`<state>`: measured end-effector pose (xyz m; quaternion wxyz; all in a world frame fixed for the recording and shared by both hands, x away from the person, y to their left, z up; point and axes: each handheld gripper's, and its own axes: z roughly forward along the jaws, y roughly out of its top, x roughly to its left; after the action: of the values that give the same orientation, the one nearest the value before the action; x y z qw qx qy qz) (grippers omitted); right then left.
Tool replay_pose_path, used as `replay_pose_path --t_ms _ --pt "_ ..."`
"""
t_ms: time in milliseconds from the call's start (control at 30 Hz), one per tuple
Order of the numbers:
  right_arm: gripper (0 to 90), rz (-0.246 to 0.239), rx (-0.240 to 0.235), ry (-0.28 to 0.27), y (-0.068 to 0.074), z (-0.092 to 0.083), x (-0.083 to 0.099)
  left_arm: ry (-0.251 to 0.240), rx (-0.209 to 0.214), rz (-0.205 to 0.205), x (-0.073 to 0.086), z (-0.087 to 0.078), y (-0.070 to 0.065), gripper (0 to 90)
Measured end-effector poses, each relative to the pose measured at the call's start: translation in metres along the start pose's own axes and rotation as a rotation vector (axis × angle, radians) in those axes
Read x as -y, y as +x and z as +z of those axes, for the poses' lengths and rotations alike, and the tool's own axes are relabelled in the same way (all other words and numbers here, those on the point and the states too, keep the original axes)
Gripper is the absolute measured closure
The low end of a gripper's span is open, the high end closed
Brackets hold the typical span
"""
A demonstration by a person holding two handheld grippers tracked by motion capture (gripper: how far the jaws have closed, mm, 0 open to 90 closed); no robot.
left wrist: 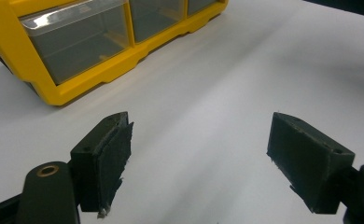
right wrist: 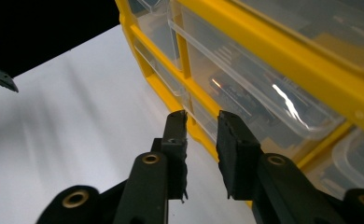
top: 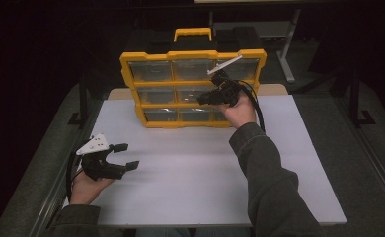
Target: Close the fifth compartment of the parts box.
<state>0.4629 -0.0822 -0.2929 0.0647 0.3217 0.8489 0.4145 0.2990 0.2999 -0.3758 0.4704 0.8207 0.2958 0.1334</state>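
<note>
White table (top: 190, 177) under dark room, grey floor either side, metal frame legs (top: 289, 54) behind. Left gripper (top: 123, 156) low at table's near left, jaws spread wide, nothing between. Yellow drawer box (top: 151, 86) stands upright at table's far edge, centre: clear plastic drawers in three rows, handle on top. Right gripper (top: 204, 98) at middle-row drawer front, jaws slightly apart, gripping nothing.
</note>
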Motion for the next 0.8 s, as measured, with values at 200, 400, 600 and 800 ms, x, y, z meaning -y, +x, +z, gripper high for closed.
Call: replay_pose_path --t_ms 200,400,600,800 --pt "66.9 0.018 -0.013 -0.007 -0.001 -0.003 0.010 0.004 -0.003 -0.002 0.001 0.001 -0.001 20.9" --pt "62.6 0.014 -0.014 -0.021 -0.003 -0.006 0.017 0.004 -0.005 -0.006 0.001 0.001 -0.002 20.8" --pt "59.8 0.027 -0.011 -0.029 -0.004 -0.011 0.023 0.005 -0.004 -0.007 0.002 0.002 -0.002 20.8" --pt "57.0 0.025 0.001 -0.031 -0.004 -0.013 0.030 0.005 -0.004 -0.007 0.001 0.001 -0.003 20.8"
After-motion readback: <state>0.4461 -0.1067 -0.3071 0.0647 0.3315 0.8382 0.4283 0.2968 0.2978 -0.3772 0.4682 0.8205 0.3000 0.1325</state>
